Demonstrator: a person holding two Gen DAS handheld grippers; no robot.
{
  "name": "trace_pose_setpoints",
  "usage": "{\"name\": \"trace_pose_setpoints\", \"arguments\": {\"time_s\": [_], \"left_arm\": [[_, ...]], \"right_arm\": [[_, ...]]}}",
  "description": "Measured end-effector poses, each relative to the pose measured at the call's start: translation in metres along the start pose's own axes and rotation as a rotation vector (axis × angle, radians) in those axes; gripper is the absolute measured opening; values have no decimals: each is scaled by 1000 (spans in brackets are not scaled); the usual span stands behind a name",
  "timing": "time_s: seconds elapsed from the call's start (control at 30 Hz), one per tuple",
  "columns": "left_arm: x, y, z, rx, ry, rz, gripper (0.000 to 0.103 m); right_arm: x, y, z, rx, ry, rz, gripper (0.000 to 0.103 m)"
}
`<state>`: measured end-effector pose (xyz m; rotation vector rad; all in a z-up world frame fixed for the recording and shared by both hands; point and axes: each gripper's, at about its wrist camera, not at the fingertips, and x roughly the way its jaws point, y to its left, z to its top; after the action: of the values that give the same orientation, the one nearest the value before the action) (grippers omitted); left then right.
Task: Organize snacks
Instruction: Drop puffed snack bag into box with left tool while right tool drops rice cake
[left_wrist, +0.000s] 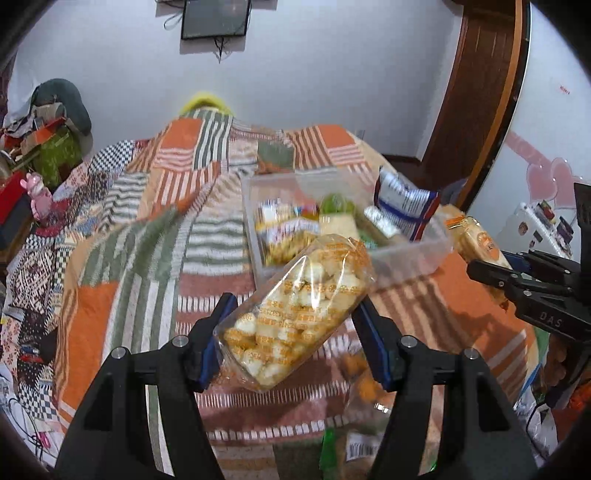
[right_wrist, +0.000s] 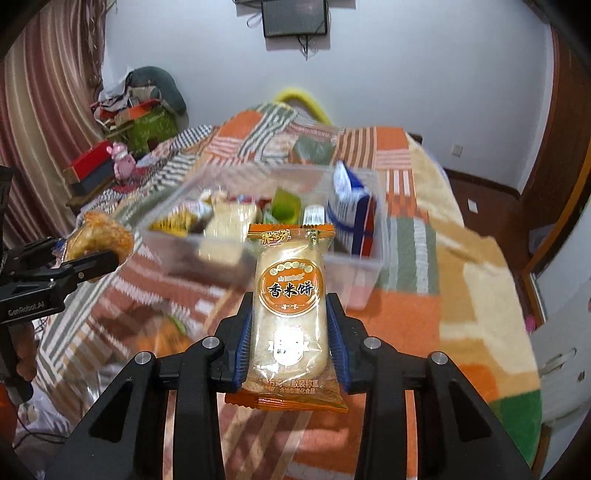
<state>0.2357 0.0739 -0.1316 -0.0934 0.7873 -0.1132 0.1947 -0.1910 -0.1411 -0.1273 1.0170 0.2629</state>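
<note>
My left gripper (left_wrist: 295, 325) is shut on a clear bag of small puffed snacks (left_wrist: 295, 314), held above the quilt just before the clear plastic bin (left_wrist: 410, 254). It also shows at the left of the right wrist view (right_wrist: 99, 258) with the bag (right_wrist: 99, 236). My right gripper (right_wrist: 290, 321) is shut on an orange rice cracker packet (right_wrist: 290, 314), held before the bin (right_wrist: 354, 273). The bin holds several snack packets, among them a blue-and-white bag (left_wrist: 402, 206). The right gripper (left_wrist: 491, 273) with its packet (left_wrist: 476, 240) shows at the right of the left wrist view.
A patchwork quilt (left_wrist: 147, 240) covers the bed. More snack packets (left_wrist: 362, 373) lie on the quilt below the left gripper. Clutter and boxes (left_wrist: 44, 147) stand at the left, a wooden door (left_wrist: 476, 92) at the right, a white cabinet (right_wrist: 565, 350) beside the bed.
</note>
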Motion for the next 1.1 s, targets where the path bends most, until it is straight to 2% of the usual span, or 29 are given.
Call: {"name": "trace_pose_setpoints", "arguments": {"time_s": [0.2, 0.53, 0.83, 1.1], "left_arm": [[1, -3, 23, 10, -39, -4, 63], [22, -6, 51, 17, -56, -17, 63], [64, 0, 77, -9, -29, 1, 63], [98, 4, 88, -35, 0, 16, 63]], "right_arm": [[7, 5, 21, -13, -39, 1, 33], [27, 6, 46, -22, -62, 2, 33], [56, 2, 61, 5, -31, 41, 33], [84, 5, 63, -13, 26, 37, 33]]}}
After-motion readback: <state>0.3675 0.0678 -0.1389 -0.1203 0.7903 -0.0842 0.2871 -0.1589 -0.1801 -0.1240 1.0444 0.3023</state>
